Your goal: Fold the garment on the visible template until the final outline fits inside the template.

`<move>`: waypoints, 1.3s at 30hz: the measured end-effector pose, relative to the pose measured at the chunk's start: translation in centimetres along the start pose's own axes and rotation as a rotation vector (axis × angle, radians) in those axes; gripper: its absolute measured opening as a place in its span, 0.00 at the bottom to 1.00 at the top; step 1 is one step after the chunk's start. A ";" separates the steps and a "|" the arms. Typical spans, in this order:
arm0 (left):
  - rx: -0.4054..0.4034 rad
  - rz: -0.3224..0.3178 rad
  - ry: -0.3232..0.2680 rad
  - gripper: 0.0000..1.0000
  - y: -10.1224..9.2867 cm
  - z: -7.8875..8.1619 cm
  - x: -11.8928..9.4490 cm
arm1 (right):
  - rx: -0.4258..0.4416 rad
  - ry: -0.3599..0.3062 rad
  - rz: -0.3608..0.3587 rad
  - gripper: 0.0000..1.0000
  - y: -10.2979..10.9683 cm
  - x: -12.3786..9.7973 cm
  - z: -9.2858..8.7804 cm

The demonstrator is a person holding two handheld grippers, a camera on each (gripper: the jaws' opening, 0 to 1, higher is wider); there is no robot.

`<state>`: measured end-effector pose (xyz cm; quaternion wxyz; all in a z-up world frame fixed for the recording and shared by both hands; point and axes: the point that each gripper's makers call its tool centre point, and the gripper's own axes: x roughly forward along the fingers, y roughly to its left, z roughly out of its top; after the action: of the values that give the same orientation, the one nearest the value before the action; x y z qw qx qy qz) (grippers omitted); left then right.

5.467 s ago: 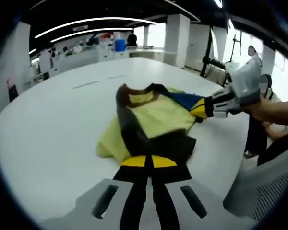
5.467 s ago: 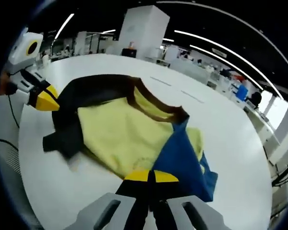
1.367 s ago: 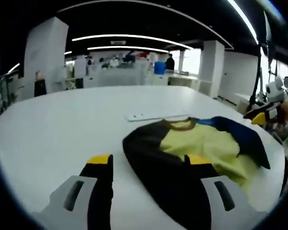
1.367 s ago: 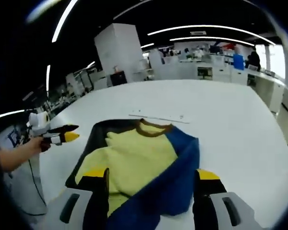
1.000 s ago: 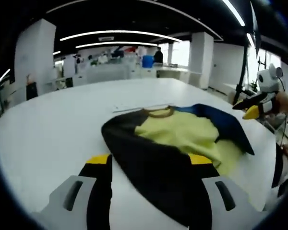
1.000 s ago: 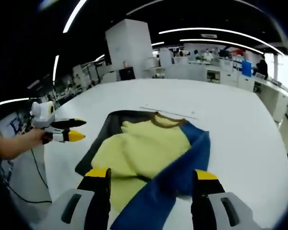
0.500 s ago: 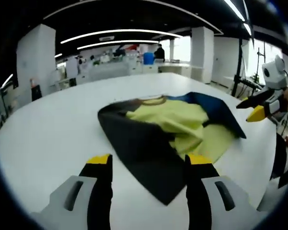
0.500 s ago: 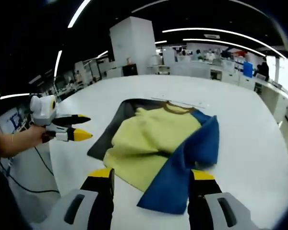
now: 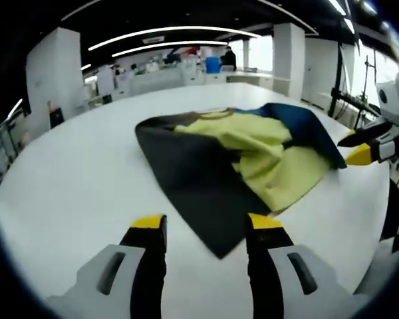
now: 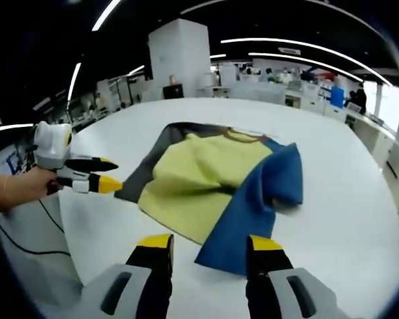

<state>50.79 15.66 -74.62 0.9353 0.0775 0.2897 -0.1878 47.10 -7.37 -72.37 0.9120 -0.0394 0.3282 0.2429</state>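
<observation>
A garment with a yellow body [image 9: 269, 163], one black sleeve [image 9: 193, 176] and one blue sleeve [image 9: 299, 129] lies crumpled on the white table [image 9: 66, 179]. Both sleeves are folded in over the yellow part. In the right gripper view the yellow body [image 10: 196, 176] sits centre, the blue sleeve [image 10: 259, 199] nearest. My left gripper [image 9: 205, 226] is open just short of the black sleeve's tip. My right gripper [image 10: 209, 244] is open just short of the blue sleeve's end. Each gripper also appears in the other's view: the right gripper [image 9: 362, 147] and the left gripper [image 10: 96, 174], both with jaws apart.
A thin pale strip [image 10: 249, 132] lies on the table beyond the brown collar [image 10: 243, 136]. A hand [image 10: 16, 186] holds the left gripper near the table's edge. Desks, pillars and people stand far behind.
Both grippers have drawn back from the garment, so it sits farther off. Their jaws stand a little closer together than half a second ago. The garment itself lies still.
</observation>
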 end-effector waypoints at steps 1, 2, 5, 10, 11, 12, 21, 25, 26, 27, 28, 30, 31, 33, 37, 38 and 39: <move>0.002 0.004 0.003 0.42 -0.1 -0.2 0.0 | -0.002 0.001 -0.004 0.36 0.0 0.0 -0.2; 0.004 0.009 0.007 0.40 -0.1 -0.4 0.0 | -0.011 0.007 -0.015 0.35 -0.1 0.0 -0.4; 0.004 0.037 0.039 0.36 0.1 -1.3 0.0 | -0.043 0.006 -0.041 0.29 -0.3 -0.1 -0.7; -0.025 0.038 0.054 0.29 0.0 -2.2 -0.2 | -0.072 0.009 -0.074 0.19 -0.5 -0.1 -0.9; -0.024 0.040 0.058 0.28 0.0 -2.3 -0.2 | -0.074 0.006 -0.080 0.17 -0.5 0.0 -0.9; -0.027 0.042 0.062 0.27 -0.1 -2.4 -0.3 | -0.066 0.003 -0.089 0.15 -0.6 0.0 -0.9; -0.064 0.038 0.061 0.15 -0.8 -2.6 -0.2 | -0.027 0.008 -0.123 0.02 -1.1 -0.1 -1.5; -0.096 0.037 0.057 0.11 -0.8 -2.6 -0.2 | -0.020 0.015 -0.143 0.00 -1.7 -0.2 -1.8; -0.100 0.038 0.057 0.11 -0.8 -2.6 -0.2 | -0.017 0.013 -0.149 0.00 -1.9 -0.3 -1.8; -0.109 0.037 0.057 0.11 -0.8 -2.7 -0.2 | -0.014 0.013 -0.152 0.00 -2.0 -0.4 -1.8; -0.132 0.034 0.057 0.11 -0.8 -2.7 -0.2 | -0.012 0.013 -0.156 0.00 -2.1 -0.4 -1.8; -0.122 0.038 0.057 0.10 -0.7 -2.7 -0.2 | -0.019 0.015 -0.166 0.00 -2.3 -0.5 -1.8; -0.120 0.036 0.058 0.08 -0.8 -2.7 -0.2 | -0.028 0.015 -0.172 0.00 -2.4 -0.6 -1.8; -0.136 0.023 0.056 0.02 -1.1 -2.7 -0.2 | -0.038 0.016 -0.175 0.00 -2.5 -0.6 -1.7; -0.146 0.026 0.051 0.00 -1.1 -2.7 -0.2 | -0.051 0.012 -0.172 0.00 -2.5 -0.7 -1.6; -0.147 0.021 0.054 0.00 -1.1 -2.7 -0.2 | -0.058 0.010 -0.175 0.00 -2.5 -0.8 -1.5; -0.155 0.012 0.060 0.00 -1.1 -2.7 -0.4 | -0.067 0.007 -0.178 0.00 -2.5 -0.9 -1.4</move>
<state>48.72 15.44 -76.64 0.9305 0.0121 0.3309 -0.1567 46.87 -10.26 -73.10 0.9269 -0.0999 0.3184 0.1719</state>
